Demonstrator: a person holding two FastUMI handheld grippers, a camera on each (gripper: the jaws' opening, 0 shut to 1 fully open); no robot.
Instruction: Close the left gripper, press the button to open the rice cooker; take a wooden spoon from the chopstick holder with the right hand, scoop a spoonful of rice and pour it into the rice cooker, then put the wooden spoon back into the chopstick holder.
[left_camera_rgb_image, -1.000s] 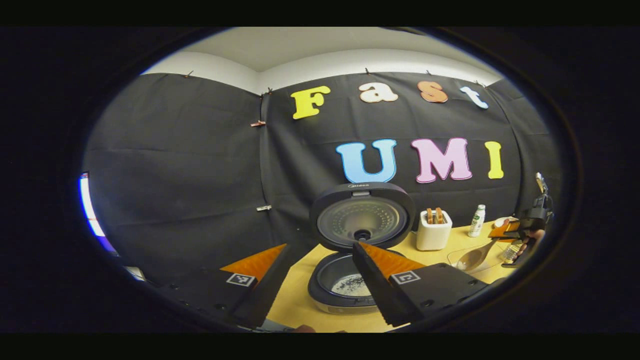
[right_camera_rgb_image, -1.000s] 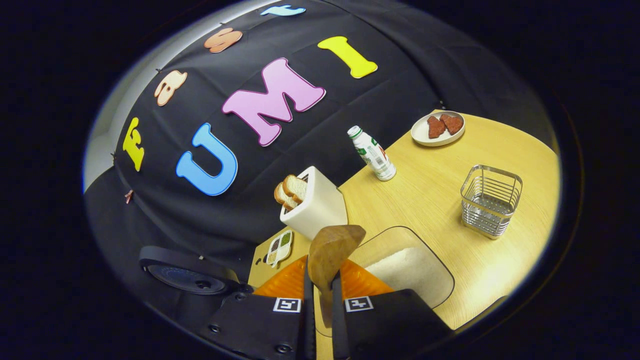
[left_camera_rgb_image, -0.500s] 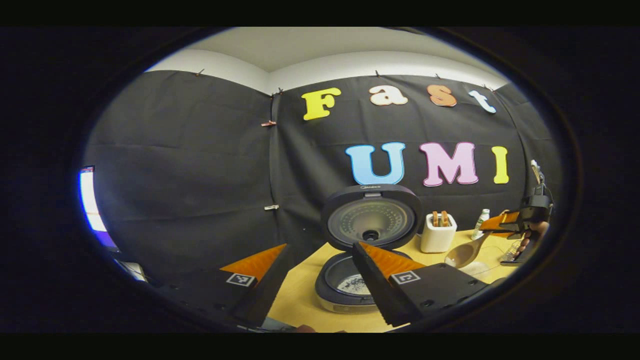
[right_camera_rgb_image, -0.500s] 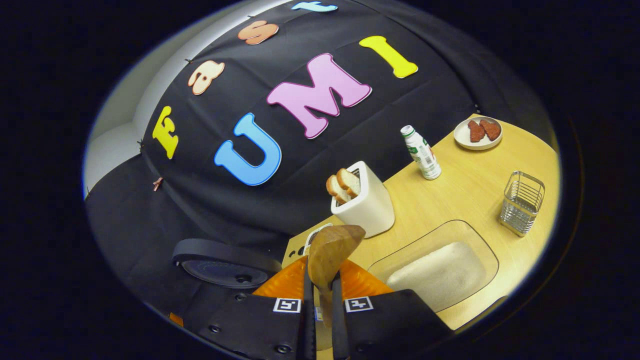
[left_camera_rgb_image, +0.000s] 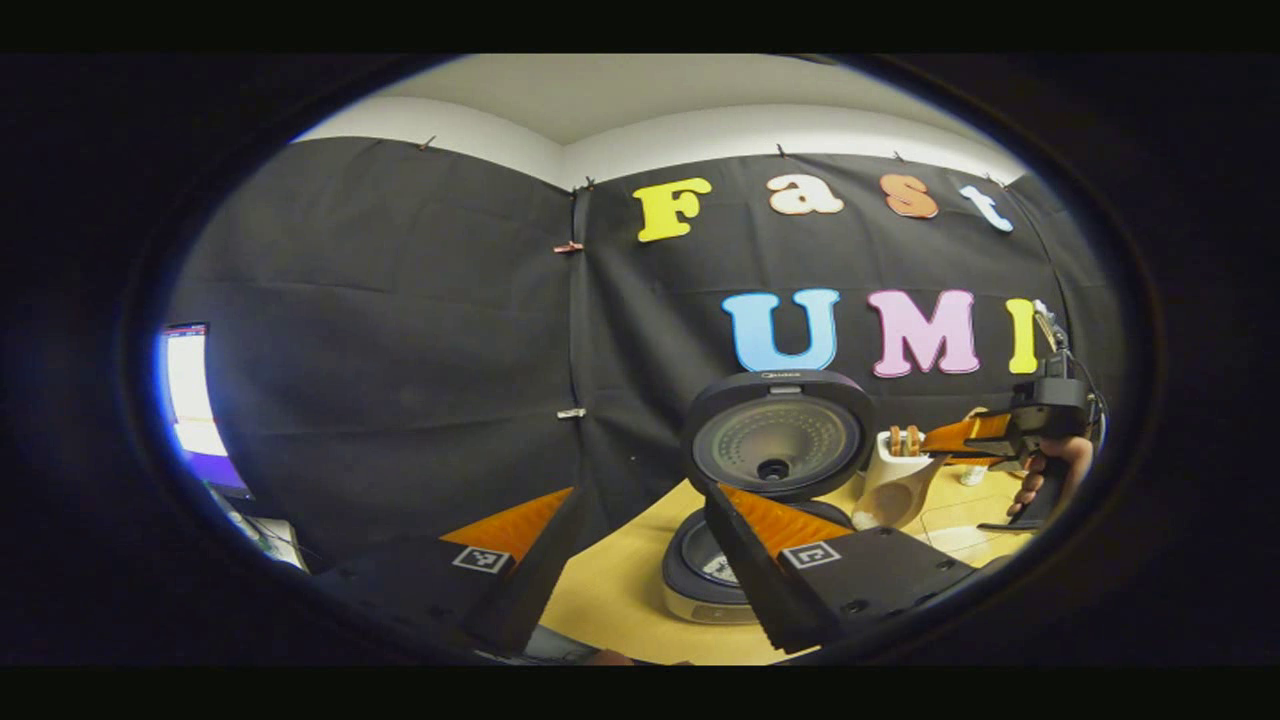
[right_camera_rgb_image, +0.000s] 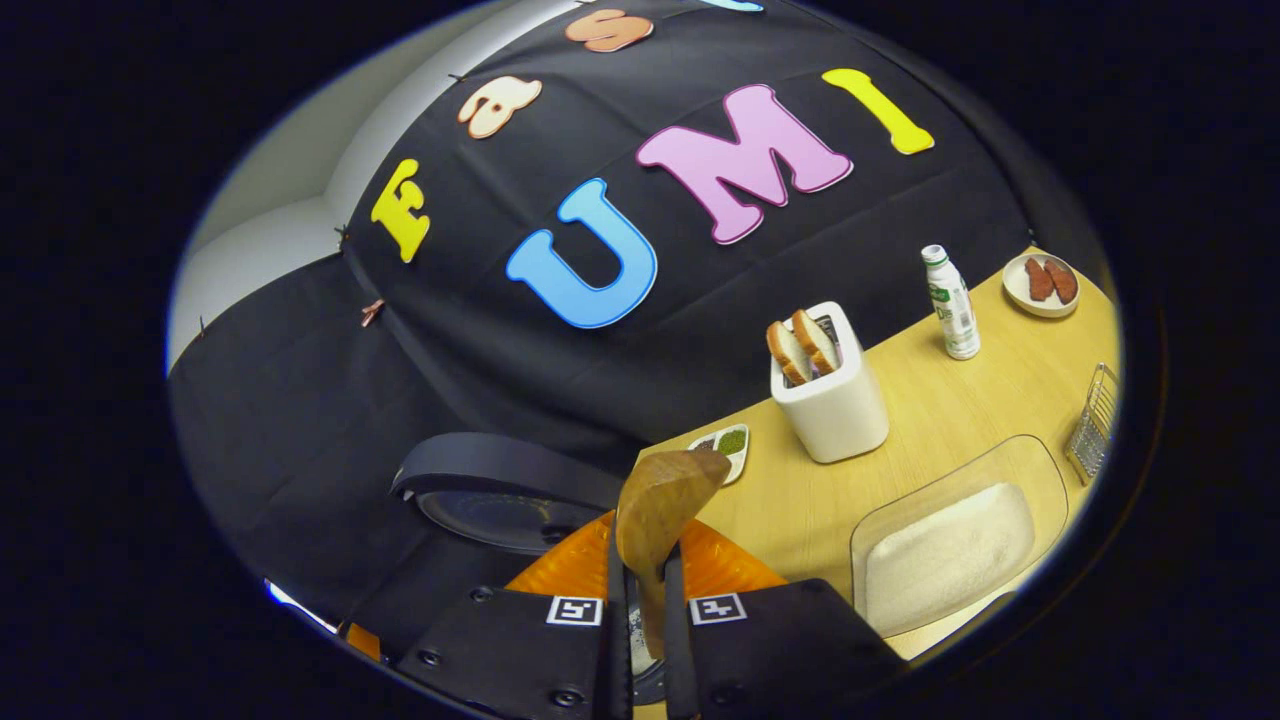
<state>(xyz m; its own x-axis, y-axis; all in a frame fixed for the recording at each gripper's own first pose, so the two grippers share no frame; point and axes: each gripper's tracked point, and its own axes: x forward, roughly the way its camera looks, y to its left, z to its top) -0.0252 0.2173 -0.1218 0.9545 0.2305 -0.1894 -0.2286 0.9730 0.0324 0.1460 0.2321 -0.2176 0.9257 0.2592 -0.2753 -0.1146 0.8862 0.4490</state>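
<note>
While I hold both tongs over the table (right_camera_rgb_image: 940, 400), the scene reads as follows.

Right gripper (right_camera_rgb_image: 640, 610): my fingers are pinched nearly together on the handle of the wooden spoon (right_camera_rgb_image: 660, 500); its bowl stands up just ahead of my fingertips, tilted a little to my right.
Right gripper, seen from the left gripper view (left_camera_rgb_image: 985, 437): a hand (left_camera_rgb_image: 1050, 475) holds it level, with the spoon bowl (left_camera_rgb_image: 893, 492) hanging down beside the raised lid.
Left gripper (left_camera_rgb_image: 635, 560): my fingers stand wide apart, gripping nothing, with tabletop between them.
Rice cooker (left_camera_rgb_image: 715, 575): lid up, just ahead of my left tongs' right finger, partly hidden by it; the inner pot is visible.
Lid (right_camera_rgb_image: 500, 480): just ahead-left of my right tongs, underside facing toward me.
Rice tray (right_camera_rgb_image: 950, 545): clear, holding white rice, to the right of my right tongs.
Chopstick holder (right_camera_rgb_image: 1095, 425): wire basket, far right, beyond the tray.
Toaster (right_camera_rgb_image: 828, 395): white, two bread slices in it, ahead-right of the spoon.
Bottle (right_camera_rgb_image: 950, 305): upright, beyond the toaster.
Plate (right_camera_rgb_image: 1040, 285): far right, near the wall.
</note>
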